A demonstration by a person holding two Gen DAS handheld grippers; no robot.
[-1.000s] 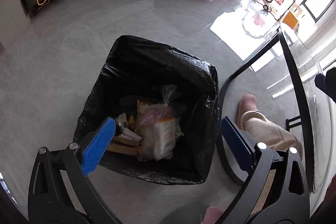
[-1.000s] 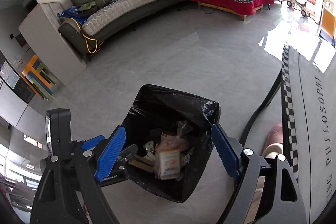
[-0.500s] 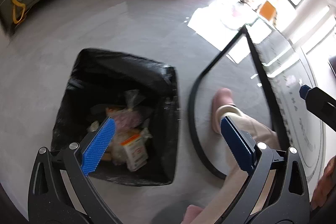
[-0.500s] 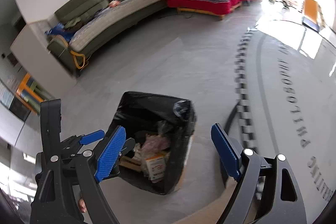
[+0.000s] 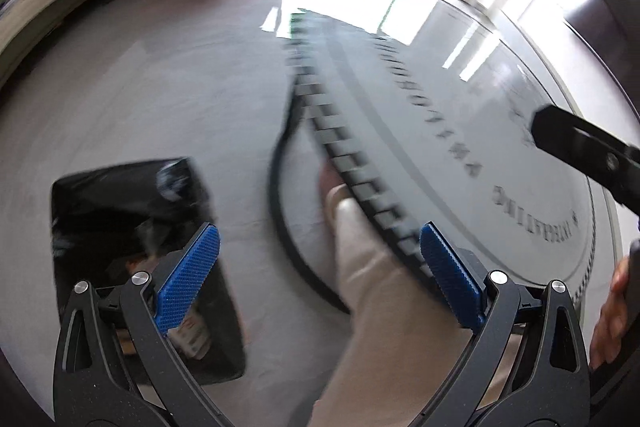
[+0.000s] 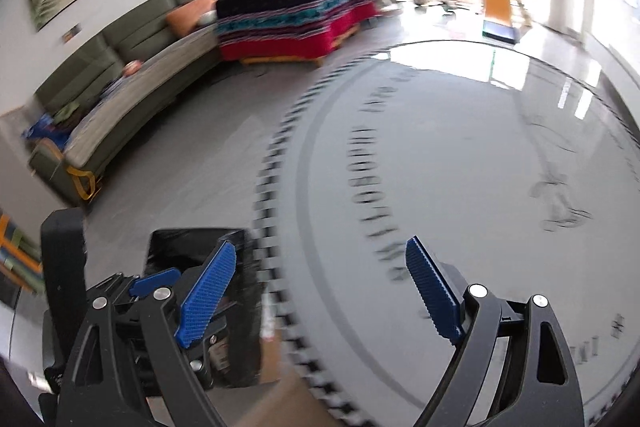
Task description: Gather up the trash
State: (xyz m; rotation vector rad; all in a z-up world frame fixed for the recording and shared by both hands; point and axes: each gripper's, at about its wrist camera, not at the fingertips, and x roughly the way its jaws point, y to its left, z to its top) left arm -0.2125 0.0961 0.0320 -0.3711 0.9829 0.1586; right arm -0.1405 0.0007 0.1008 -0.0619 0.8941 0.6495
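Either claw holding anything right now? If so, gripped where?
Nothing is held. Left claw and right claw are both open and bare; the trash bag sits untouched below.

The left gripper (image 5: 320, 267) and right gripper (image 6: 320, 287) have matte black triangular frames, silver screws and ridged blue pads (image 5: 188, 283); beige trouser leg (image 5: 372, 307).

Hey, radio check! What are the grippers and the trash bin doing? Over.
Left gripper open, holding nothing. Right gripper open, holding nothing, over the round glass table. Trash bin on the floor, lower left. Views blurred.
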